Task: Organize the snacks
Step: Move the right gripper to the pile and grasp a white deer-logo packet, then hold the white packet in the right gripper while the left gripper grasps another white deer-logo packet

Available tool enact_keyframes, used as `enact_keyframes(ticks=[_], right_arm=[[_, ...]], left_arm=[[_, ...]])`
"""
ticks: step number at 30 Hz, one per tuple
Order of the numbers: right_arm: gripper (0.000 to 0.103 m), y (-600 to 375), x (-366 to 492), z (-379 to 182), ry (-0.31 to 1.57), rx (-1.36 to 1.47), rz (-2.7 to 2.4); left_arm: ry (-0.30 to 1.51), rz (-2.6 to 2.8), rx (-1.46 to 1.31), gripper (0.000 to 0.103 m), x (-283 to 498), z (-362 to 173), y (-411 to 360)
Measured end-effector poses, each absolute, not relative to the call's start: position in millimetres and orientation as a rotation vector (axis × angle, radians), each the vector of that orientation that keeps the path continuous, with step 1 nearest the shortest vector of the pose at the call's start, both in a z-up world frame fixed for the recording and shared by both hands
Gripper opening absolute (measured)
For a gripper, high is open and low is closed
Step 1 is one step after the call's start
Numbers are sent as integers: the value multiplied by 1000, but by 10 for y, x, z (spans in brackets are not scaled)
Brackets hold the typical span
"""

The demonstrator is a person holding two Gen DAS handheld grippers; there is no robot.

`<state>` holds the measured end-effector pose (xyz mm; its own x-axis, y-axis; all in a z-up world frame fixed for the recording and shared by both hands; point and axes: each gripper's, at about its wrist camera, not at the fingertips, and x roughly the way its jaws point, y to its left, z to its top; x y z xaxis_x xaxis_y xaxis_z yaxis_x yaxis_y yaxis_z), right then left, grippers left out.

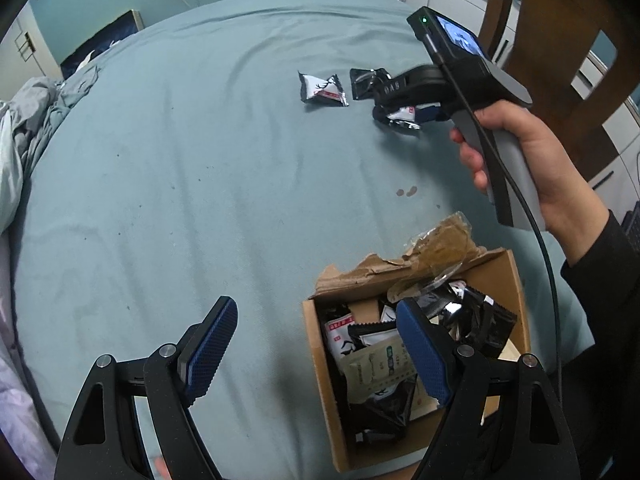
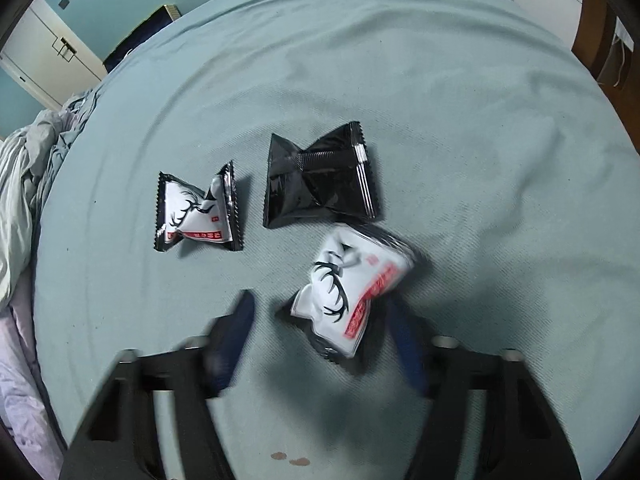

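Three snack packets lie on the teal bed sheet (image 2: 440,100): a white antler-print packet (image 2: 198,216) (image 1: 323,89), a black packet (image 2: 320,176) (image 1: 362,82), and a second white antler-print packet (image 2: 348,288) (image 1: 402,116). My right gripper (image 2: 320,304) (image 1: 396,114) is down at that second white packet, which sits between its blurred jaws. It lies close to the right finger, and a gap shows at the left finger. My left gripper (image 1: 314,306) hangs open and empty over the left corner of a torn cardboard box (image 1: 320,380) holding several snack packets (image 1: 376,364).
A person's hand (image 1: 520,152) holds the right gripper's handle, its cable trailing past the box. Crumpled bedding (image 1: 24,128) lies at the left edge. A wooden chair (image 1: 560,40) and white cabinets stand at the far right. Small brown stains (image 1: 406,191) mark the sheet.
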<state>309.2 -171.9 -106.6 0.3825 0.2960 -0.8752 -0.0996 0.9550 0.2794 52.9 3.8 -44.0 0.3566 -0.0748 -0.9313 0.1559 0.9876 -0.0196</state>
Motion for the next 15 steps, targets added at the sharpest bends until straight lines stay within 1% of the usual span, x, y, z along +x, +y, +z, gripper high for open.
enact_keyframes(ticks=[1, 2, 4, 9, 15], right_arm=[[48, -1713, 3073, -1058, 1143, 178, 257], [38, -1715, 3045, -1037, 1131, 175, 265], [34, -1755, 2979, -987, 1115, 196, 282], [32, -1934, 2631, -760, 1062, 267, 317], [32, -2165, 2234, -513, 1020, 311, 335]], left_arm=[[1194, -145, 82, 82, 529, -440, 40], [1189, -136, 91, 82, 526, -441, 45], [1179, -115, 103, 83, 514, -432, 55], [1144, -82, 108, 83, 504, -336, 97], [1163, -136, 22, 83, 822, -211, 41]])
